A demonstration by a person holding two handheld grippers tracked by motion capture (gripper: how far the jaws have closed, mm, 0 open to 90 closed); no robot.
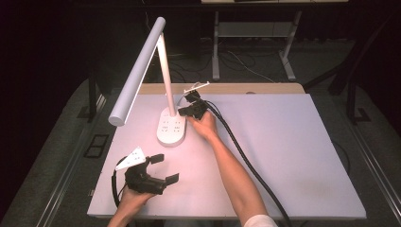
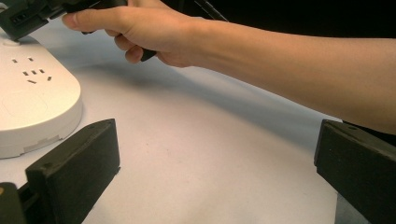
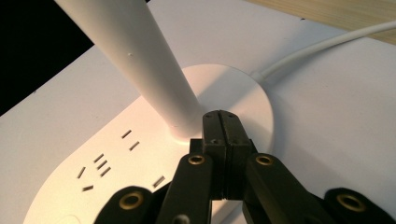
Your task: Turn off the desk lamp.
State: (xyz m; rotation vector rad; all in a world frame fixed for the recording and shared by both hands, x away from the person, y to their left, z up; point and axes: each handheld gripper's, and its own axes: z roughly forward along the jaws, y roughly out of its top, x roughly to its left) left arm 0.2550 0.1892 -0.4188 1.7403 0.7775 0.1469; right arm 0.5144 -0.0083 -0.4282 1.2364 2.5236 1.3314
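the right claw (image 3: 219, 122), jaws pressed together and empty, tips touch the lamp (image 1: 171, 127) base by its stem, likely pressing a switch. the left claw (image 1: 160, 167) rests wide open on the table (image 1: 283, 156), idle. no light shows yet.

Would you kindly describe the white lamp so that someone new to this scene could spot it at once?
Start at the white table and look to its far left part, just ahead of the right hand-held gripper. There the lamp stands on an oval white base with socket slots in its top. A slim stem rises from the base to a long tilted tube head, the tallest thing on the table.
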